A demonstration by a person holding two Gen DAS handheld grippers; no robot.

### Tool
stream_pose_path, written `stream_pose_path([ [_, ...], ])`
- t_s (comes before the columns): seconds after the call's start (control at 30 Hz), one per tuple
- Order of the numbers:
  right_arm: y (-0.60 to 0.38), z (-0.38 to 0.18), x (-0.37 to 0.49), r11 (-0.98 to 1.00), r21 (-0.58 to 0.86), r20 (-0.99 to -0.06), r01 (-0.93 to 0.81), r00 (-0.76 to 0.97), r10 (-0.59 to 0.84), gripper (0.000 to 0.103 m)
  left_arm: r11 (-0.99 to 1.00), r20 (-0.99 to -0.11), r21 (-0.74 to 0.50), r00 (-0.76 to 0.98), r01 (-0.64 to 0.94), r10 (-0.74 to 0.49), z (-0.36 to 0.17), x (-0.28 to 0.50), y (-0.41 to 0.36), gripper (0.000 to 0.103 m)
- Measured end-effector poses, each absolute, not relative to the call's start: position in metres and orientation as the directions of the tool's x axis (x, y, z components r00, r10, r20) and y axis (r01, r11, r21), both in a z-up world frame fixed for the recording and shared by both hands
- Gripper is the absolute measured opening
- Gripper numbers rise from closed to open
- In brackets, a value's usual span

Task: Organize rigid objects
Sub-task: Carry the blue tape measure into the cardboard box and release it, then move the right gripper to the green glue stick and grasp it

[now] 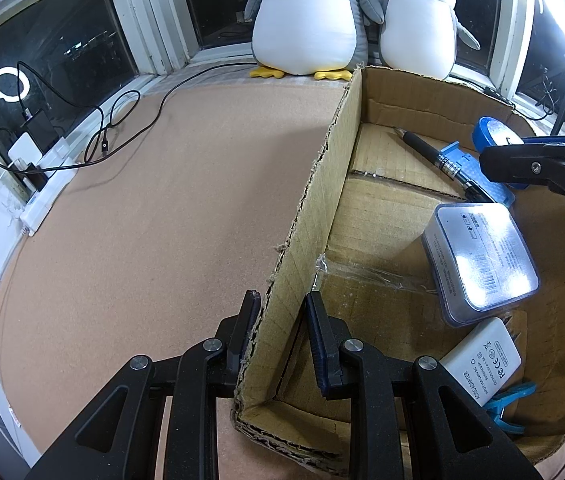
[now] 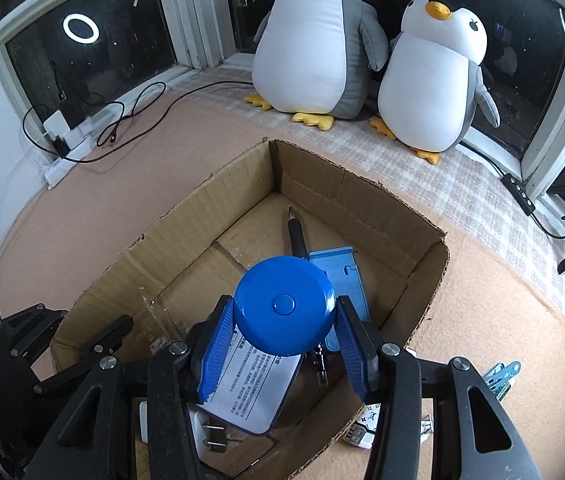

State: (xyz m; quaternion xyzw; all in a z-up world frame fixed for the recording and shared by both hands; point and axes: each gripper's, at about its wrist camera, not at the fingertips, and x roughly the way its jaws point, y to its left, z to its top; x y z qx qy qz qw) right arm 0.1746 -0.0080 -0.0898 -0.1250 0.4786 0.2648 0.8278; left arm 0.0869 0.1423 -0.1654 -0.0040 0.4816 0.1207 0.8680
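Observation:
A cardboard box (image 1: 322, 184) stands open on the tan mat. My left gripper (image 1: 282, 298) is shut on its near left wall, one finger inside and one outside. My right gripper (image 2: 284, 305) is shut on a blue round disc with a centre button (image 2: 282, 280) and hangs over the box (image 2: 202, 216). In the left wrist view that gripper (image 1: 494, 148) and the disc (image 1: 490, 130) show at the right. Inside the box lie a black pen (image 1: 426, 148), a blue flat case (image 1: 478, 172), a clear labelled case (image 1: 482, 264), a white power adapter (image 1: 482, 364) and a blue clip (image 1: 510, 404).
Two plush penguins (image 2: 314, 48) sit at the window behind the box. A power strip with chargers and black cables (image 1: 42, 168) lies at the far left. Small items, among them a teal clip (image 2: 502, 376), lie on the mat to the right of the box.

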Motion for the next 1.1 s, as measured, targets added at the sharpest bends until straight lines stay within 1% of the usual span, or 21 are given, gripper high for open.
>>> stream_pose_path([
  [0.27,-0.006,-0.089,0.173,0.825,0.038,-0.858,-0.565,0.405,0.316,0.047,0.971,-0.837,0.109,0.507,-0.213,0.205,-0.166,0.086,0.142,0.024],
  [0.33,-0.005,-0.089,0.174,0.825,0.037,-0.859,-0.565,0.404,0.315,0.048,0.971,-0.837,0.109,0.507,-0.213,0.205,-0.166,0.086,0.142,0.025],
  [0.4,-0.005,-0.089,0.174,0.827,0.035,-0.859,-0.561,0.406,0.311,0.059,0.971,-0.837,0.11,0.507,-0.213,0.206,-0.166,0.086,0.142,0.025],
  [0.43,-0.005,-0.089,0.174,0.828,0.035,-0.859,-0.56,0.407,0.311,0.06,0.971,-0.837,0.11,0.507,-0.213,0.206,-0.166,0.087,0.143,0.025],
  [1.1,-0.016,-0.081,0.171,0.847,0.06,-0.852,-0.529,0.414,0.319,0.06,0.971,-0.836,0.111,0.508,-0.213,0.207,-0.166,0.086,0.141,0.025],
])
